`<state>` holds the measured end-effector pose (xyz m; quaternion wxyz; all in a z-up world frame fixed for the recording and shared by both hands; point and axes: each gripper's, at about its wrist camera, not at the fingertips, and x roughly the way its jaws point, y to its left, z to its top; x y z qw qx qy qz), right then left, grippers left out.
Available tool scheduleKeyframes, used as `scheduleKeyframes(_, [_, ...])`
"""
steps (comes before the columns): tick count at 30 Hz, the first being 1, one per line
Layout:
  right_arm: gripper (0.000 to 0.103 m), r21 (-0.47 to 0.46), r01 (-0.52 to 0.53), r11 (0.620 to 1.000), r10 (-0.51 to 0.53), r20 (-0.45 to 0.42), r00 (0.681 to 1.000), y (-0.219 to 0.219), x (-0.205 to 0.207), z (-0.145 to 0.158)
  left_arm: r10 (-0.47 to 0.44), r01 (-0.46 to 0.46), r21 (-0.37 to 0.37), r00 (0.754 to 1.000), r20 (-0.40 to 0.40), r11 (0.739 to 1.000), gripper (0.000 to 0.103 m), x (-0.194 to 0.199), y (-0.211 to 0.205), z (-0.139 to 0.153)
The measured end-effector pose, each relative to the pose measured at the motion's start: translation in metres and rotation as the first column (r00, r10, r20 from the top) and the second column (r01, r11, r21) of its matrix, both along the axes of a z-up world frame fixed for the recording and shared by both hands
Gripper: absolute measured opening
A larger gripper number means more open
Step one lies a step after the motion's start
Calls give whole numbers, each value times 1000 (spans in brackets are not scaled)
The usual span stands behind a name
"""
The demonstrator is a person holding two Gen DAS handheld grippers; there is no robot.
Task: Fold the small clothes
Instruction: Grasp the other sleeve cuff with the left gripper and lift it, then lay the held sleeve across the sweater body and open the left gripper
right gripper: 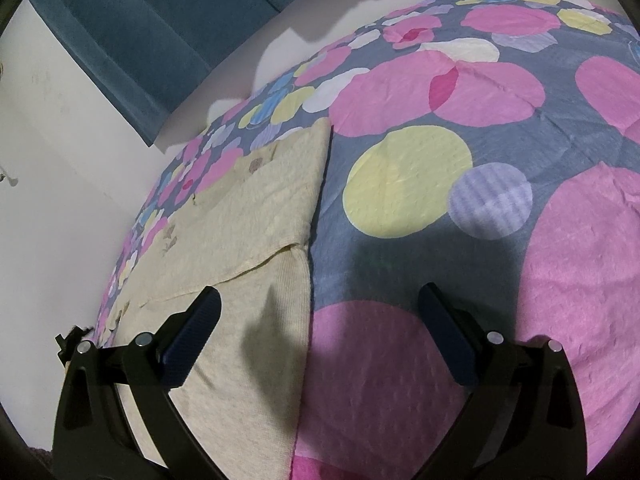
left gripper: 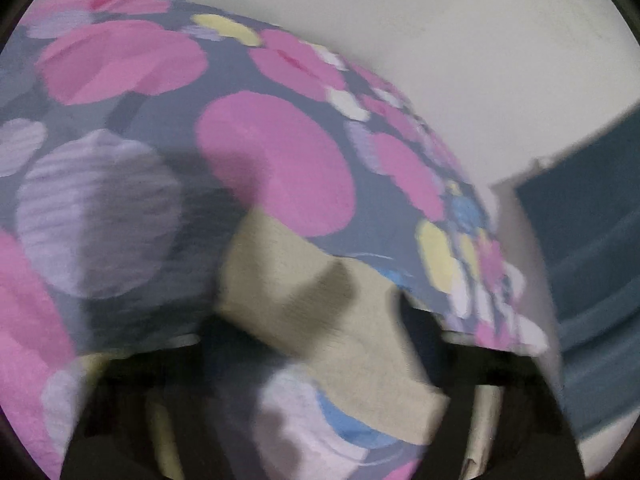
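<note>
A soft, pale yellow knitted piece of clothing [right gripper: 224, 240] lies flat on a bed sheet [right gripper: 400, 272]. The sheet is grey cotton, a bit crinkly, with big round spots in pink, yellow, lilac and blue. The yellow cloth has tiny ribs in the knit, a straight folded edge down its right side and a seam running across it. It sits near the left edge of the bed, next to a white wall [right gripper: 60, 160] and a dark teal padded panel [right gripper: 132, 40].

The right gripper [right gripper: 318, 302] is black with dark blue ribbed pads. Its two fingers stand wide apart. The left pad [right gripper: 192, 336] is over the yellow cloth and the right pad is over a pink spot. It holds nothing.

The left wrist picture is very blurry. The yellow cloth [left gripper: 320, 300] shows up close there, lying over the dark left gripper [left gripper: 308, 360]. I cannot tell if its fingers are pinching the cloth or just near it.
</note>
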<state>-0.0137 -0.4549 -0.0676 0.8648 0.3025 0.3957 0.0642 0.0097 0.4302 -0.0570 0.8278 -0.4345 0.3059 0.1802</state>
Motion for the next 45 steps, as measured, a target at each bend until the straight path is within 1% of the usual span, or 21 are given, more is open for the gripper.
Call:
scheduleKeyframes(1, [99,0,0,1000,0,0,1000,0,0,0,1,-1,-1,1000,5,1000,52,0,1,-1])
scheduleKeyframes(3, [99,0,1,1000,-1,1,1000,0,0,0,-27,27,-8,1000,11,1000,30,2,4,-3])
scheduleKeyframes(4, [99,1,4,1000,-4,1,1000,1,0,0,-38,38,-11,999,1,999,25,4,5,-4])
scheduleKeyframes(6, [99,0,4,1000,-4,1,1000,1,0,0,-46,47,17,998,-48,999,8,6,4,-3])
scheduleKeyframes(8, [99,0,4,1000,-4,2,1000,0,0,0,-47,51,66,997,-65,996,5,6,1,4])
scheduleKeyframes(11, [99,1,2,1000,-2,2,1000,0,0,0,-54,63,157,997,-58,986,5,7,-10,27])
scheduleKeyframes(15, [99,0,0,1000,0,2,1000,-1,0,0,-117,121,288,993,-29,950,5,20,-45,67])
scheduleKeyframes(18, [99,0,-1,1000,1,2,1000,-1,0,0,-191,184,332,981,-10,925,5,39,-85,98])
scheduleKeyframes(20, [99,2,-1,1000,1,2,1000,-1,0,0,-244,226,355,970,6,907,5,51,-110,110])
scheduleKeyframes(23, [99,10,2,1000,-2,5,1000,-3,1,0,-351,315,397,936,18,862,5,75,-166,127])
scheduleKeyframes(26, [99,18,6,1000,-6,8,1000,-4,1,-1,-432,383,425,902,19,820,5,90,-213,133])
scheduleKeyframes(28, [99,20,7,1000,-7,9,1000,-4,1,-1,-489,436,428,872,16,792,5,101,-249,133])
scheduleKeyframes(29, [99,22,8,1000,-8,10,1000,-4,1,-1,-523,468,423,852,17,776,5,106,-270,133])
scheduleKeyframes(31, [99,26,9,1000,-10,12,1000,-4,1,-1,-569,512,418,822,15,751,5,112,-300,131])
scheduleKeyframes(32, [99,26,10,1000,-10,13,1000,-3,-1,-1,-598,539,421,801,9,729,5,115,-321,130])
scheduleKeyframes(34, [99,26,10,1000,-11,13,1000,-3,-1,-1,-638,576,431,770,1,695,5,117,-353,128])
scheduleKeyframes(36, [99,26,10,1000,-11,13,1000,-3,-1,-1,-682,617,428,732,-3,661,5,118,-386,125])
scheduleKeyframes(38, [99,30,10,1000,-11,15,1000,-4,-1,-1,-714,651,420,700,-11,632,5,119,-411,122])
scheduleKeyframes(40, [99,31,11,999,-12,16,1000,-3,-2,-1,-746,685,421,665,-28,595,5,119,-440,117])
scheduleKeyframes(41, [99,30,12,999,-13,16,1000,-2,-2,-1,-764,703,424,644,-39,571,5,118,-458,113])
scheduleKeyframes(45, [99,31,14,999,-14,17,1000,-1,-3,-1,-808,752,425,585,-75,505,5,113,-508,98])
